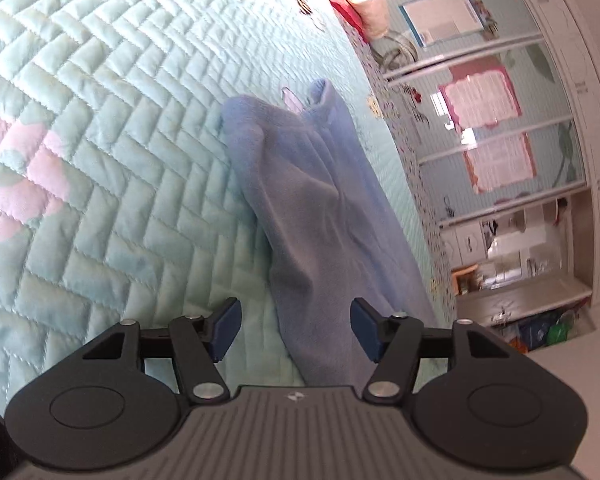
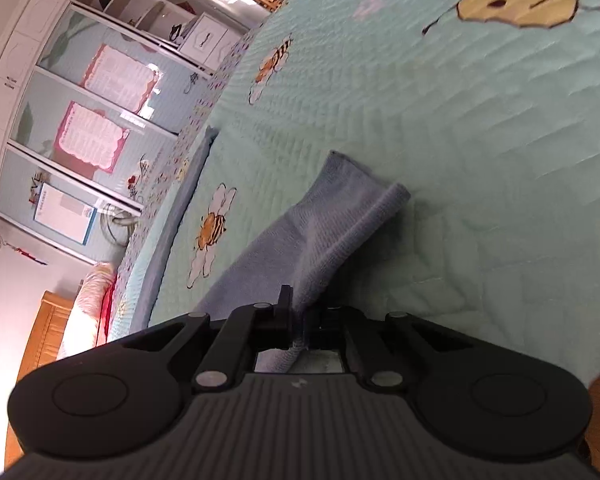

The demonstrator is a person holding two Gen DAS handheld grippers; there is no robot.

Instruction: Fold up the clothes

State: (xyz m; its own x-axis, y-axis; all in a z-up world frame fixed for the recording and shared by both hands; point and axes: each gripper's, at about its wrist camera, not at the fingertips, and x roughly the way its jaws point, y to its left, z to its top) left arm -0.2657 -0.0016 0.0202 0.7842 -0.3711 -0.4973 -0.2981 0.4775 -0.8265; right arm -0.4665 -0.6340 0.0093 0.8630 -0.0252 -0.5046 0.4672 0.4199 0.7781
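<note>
A light blue garment (image 1: 320, 208) lies bunched lengthwise on a mint quilted bedspread (image 1: 100, 120), near the bed's edge. My left gripper (image 1: 296, 330) is open, its blue pads (image 1: 226, 330) standing wide to either side of the garment's near end without pressing on it. In the right wrist view the same blue garment (image 2: 332, 220) rises from the bedspread (image 2: 460, 120) into my right gripper (image 2: 298, 320), which is shut on a fold of it. A ribbed hem or cuff (image 2: 384, 204) sticks out beyond the jaws.
The bed's patterned border (image 1: 416, 136) runs along a wardrobe with glass doors and pink posters (image 1: 484, 128). Pillows (image 2: 92, 292) and a wooden headboard (image 2: 48, 320) lie at one end. Bee and flower prints (image 2: 212, 232) dot the bedspread.
</note>
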